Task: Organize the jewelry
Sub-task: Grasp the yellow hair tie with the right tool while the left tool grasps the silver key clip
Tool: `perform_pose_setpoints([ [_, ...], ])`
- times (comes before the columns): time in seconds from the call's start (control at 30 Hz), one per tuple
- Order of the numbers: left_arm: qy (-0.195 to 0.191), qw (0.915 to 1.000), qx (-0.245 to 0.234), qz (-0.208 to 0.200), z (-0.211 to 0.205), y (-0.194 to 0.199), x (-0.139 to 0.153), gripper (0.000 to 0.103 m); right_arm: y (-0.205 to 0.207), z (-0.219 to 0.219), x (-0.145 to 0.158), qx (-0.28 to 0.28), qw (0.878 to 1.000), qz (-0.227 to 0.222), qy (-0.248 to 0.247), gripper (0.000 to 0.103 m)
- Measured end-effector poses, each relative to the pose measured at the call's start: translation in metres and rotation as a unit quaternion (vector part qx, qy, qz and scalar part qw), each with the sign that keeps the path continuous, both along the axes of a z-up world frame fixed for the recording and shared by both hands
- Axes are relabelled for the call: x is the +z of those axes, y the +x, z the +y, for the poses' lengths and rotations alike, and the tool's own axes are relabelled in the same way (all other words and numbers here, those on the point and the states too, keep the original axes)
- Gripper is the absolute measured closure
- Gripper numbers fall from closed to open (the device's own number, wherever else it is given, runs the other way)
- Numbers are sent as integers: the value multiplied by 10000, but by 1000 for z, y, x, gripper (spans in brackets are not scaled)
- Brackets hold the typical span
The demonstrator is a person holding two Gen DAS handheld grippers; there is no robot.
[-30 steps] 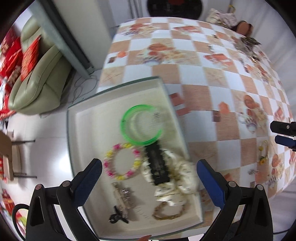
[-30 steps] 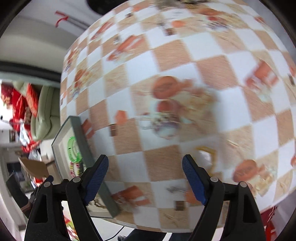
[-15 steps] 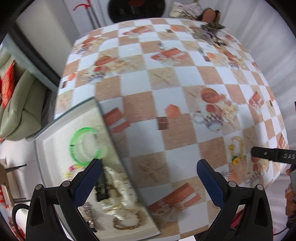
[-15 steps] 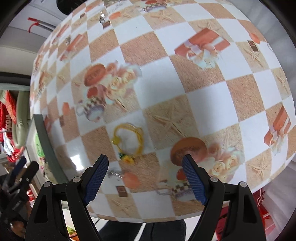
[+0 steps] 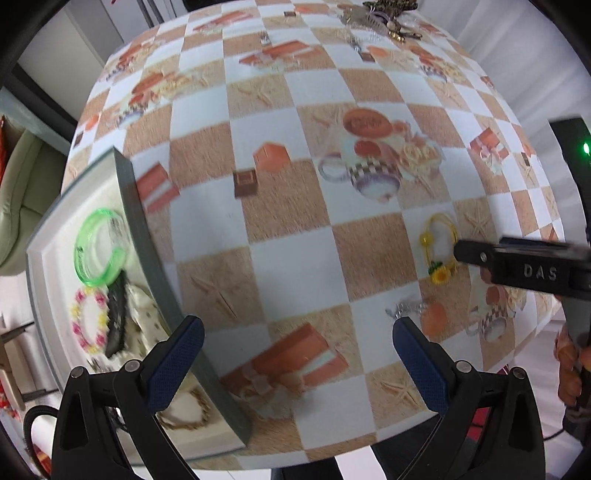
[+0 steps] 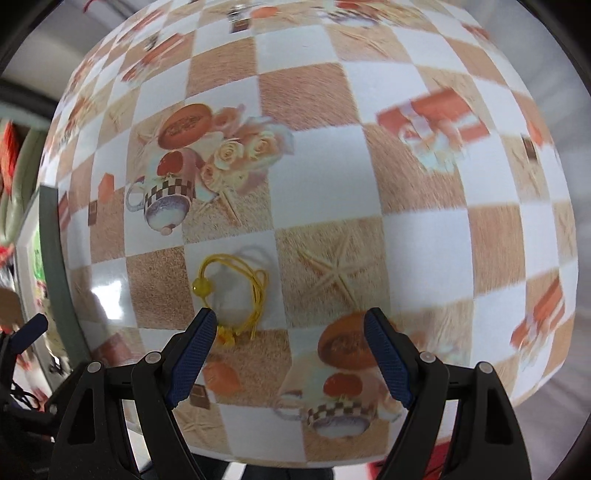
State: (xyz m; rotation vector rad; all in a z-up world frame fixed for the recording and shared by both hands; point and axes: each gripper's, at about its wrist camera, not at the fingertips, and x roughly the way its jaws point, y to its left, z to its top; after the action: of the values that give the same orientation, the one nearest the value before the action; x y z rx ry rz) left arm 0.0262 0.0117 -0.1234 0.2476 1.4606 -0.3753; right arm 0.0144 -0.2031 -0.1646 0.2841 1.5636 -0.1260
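A yellow cord bracelet (image 6: 236,291) with a bead and a small flower lies on the checked tablecloth. My right gripper (image 6: 291,317) hangs open and empty above the cloth, its left fingertip (image 6: 208,321) over the bracelet's lower edge. In the left wrist view the same bracelet (image 5: 439,247) lies at the right, under the right gripper's tip (image 5: 517,262). My left gripper (image 5: 297,332) is open and empty over the cloth, beside a grey tray (image 5: 144,236). The tray holds a green bangle (image 5: 98,247), a pink and yellow bead bracelet (image 5: 88,321) and other pieces.
A small silver piece (image 5: 402,308) lies on the cloth near the yellow bracelet. A heap of jewelry (image 5: 388,18) sits at the table's far end. The tray's rim (image 6: 51,240) shows at the left of the right wrist view. The table's near edge is close below both grippers.
The left gripper has moved right, from above the tray to the cloth beside it. The right gripper has come down close to the yellow bracelet, which now looks larger.
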Motion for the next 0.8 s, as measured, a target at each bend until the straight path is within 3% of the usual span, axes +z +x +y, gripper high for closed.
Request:
perform_pose_setpoints([
  [0.23, -38, 9994, 329, 128, -8, -18, -9, 0, 22, 23, -6, 1029, 9940, -15, -379, 19],
  [0.43, -46, 9981, 591, 150, -23, -30, -18, 0, 27, 38, -13, 1610, 9849, -49, -631, 35],
  [0.73, -105, 9983, 561, 93, -48, -41, -29, 0, 31, 25, -6, 1623, 9838, -267, -719, 69],
  [0.8, -125, 9984, 544, 59, -53, -42, -32, 0, 29, 23, -5, 1598, 9840, -326, -722, 86],
])
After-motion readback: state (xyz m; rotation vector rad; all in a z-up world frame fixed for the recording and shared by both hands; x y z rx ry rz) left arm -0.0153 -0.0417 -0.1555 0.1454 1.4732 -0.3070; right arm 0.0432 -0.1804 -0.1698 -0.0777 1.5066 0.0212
